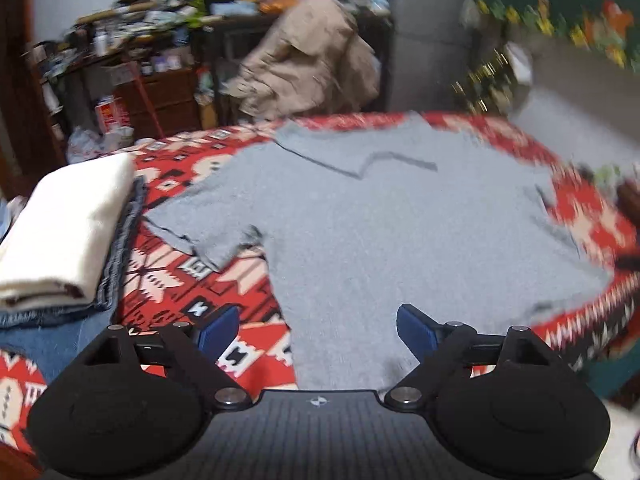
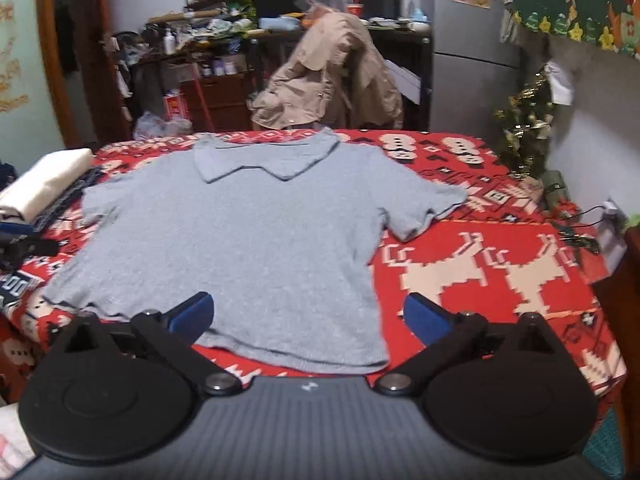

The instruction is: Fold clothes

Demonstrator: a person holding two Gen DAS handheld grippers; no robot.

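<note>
A grey short-sleeved shirt [image 2: 248, 232] with a collar lies spread flat on a red patterned blanket [image 2: 480, 272], collar at the far side and hem toward me. My right gripper [image 2: 308, 312] hovers over the hem's near right part, open, its blue pads wide apart and nothing between them. In the left wrist view the same shirt [image 1: 380, 220] fills the middle of the blanket [image 1: 168, 280]. My left gripper [image 1: 318, 320] is above the shirt's near left side edge, open and holding nothing. The picture in this view is blurred at the right.
A folded white cloth [image 1: 64, 232] rests on folded denim [image 1: 48, 340] at the left of the blanket. Beyond the far edge a beige jacket [image 2: 332, 76] hangs over a chair, beside cluttered shelves [image 2: 208, 40]. At the right stand a small decorated tree [image 2: 524, 120] and cables [image 2: 576, 236].
</note>
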